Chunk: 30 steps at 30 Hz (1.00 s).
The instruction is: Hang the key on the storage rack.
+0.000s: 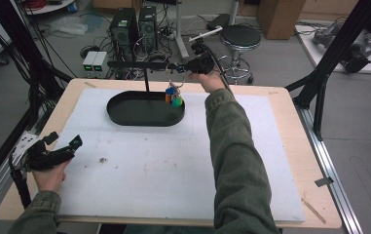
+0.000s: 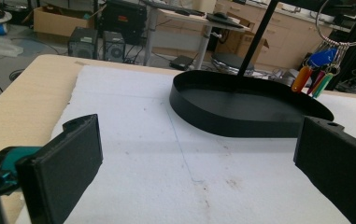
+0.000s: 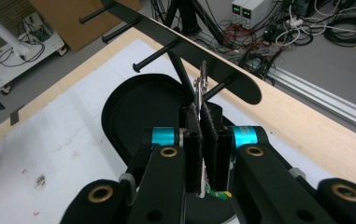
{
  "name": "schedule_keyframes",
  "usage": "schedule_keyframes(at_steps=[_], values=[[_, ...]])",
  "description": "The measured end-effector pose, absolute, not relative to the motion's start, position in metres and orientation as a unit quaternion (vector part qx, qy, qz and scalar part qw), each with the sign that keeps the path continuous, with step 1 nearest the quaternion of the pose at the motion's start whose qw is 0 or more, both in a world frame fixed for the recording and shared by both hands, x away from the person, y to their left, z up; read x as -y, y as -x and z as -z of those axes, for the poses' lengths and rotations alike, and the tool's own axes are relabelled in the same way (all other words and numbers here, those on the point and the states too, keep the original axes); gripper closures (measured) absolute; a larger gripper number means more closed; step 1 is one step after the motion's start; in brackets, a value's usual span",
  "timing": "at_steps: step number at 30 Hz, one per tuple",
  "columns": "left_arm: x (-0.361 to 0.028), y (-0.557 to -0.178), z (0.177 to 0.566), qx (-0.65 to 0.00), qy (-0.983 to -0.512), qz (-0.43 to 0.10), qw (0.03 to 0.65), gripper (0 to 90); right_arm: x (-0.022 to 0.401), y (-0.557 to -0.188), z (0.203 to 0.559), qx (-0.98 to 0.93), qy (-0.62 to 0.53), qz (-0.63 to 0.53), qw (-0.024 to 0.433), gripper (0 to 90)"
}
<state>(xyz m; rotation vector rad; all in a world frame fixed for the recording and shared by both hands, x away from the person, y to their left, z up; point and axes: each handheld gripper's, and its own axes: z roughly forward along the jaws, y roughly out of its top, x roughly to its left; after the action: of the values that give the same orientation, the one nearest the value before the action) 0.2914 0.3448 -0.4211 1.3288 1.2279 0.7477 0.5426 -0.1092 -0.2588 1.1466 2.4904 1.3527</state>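
The left gripper [image 1: 64,144] rests near the table's [image 1: 290,105] left edge, jaws wide apart with nothing between them. Further right stands the black tray [image 1: 144,109] with its peg rack [image 1: 141,64]. Above the tray's right end, the right gripper [image 1: 179,67] is clamped on the key ring [image 3: 202,84], the coloured tags [image 1: 173,96] dangling below it.

No lettering, label or brand can be read on anything here; the two power supplies [image 3: 244,9] on the floor show lit green displays, their digits too small to read.
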Motion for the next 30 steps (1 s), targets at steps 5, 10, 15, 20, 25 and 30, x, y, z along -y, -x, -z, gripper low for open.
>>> schedule_keyframes(at_steps=[5, 10, 15, 20, 25, 30], values=[[-0.345, -0.291, 0.421, -0.519, -0.565, -0.317, 0.557, 1.7, 0.114, -0.545, 0.261, -0.813, -0.381, -0.437, 0.044, 87.1], [-0.345, -0.291, 0.421, -0.520, -0.565, -0.317, 0.557, 1.7, 0.115, -0.547, 0.262, -0.814, -0.381, -0.436, 0.043, 87.0], [-0.345, -0.292, 0.421, -0.520, -0.566, -0.316, 0.557, 1.7, 0.114, -0.548, 0.265, -0.816, -0.379, -0.435, 0.042, 86.9], [-0.345, -0.292, 0.421, -0.520, -0.565, -0.315, 0.558, 1.7, 0.109, -0.550, 0.270, -0.820, -0.382, -0.424, 0.043, 86.6], [-0.345, -0.292, 0.421, -0.520, -0.563, -0.314, 0.560, 1.7, 0.106, -0.551, 0.274, -0.819, -0.383, -0.425, 0.043, 86.2], [-0.345, -0.292, 0.421, -0.520, -0.563, -0.312, 0.561, 1.7, 0.110, -0.551, 0.278, -0.815, -0.388, -0.427, 0.046, 79.1]])
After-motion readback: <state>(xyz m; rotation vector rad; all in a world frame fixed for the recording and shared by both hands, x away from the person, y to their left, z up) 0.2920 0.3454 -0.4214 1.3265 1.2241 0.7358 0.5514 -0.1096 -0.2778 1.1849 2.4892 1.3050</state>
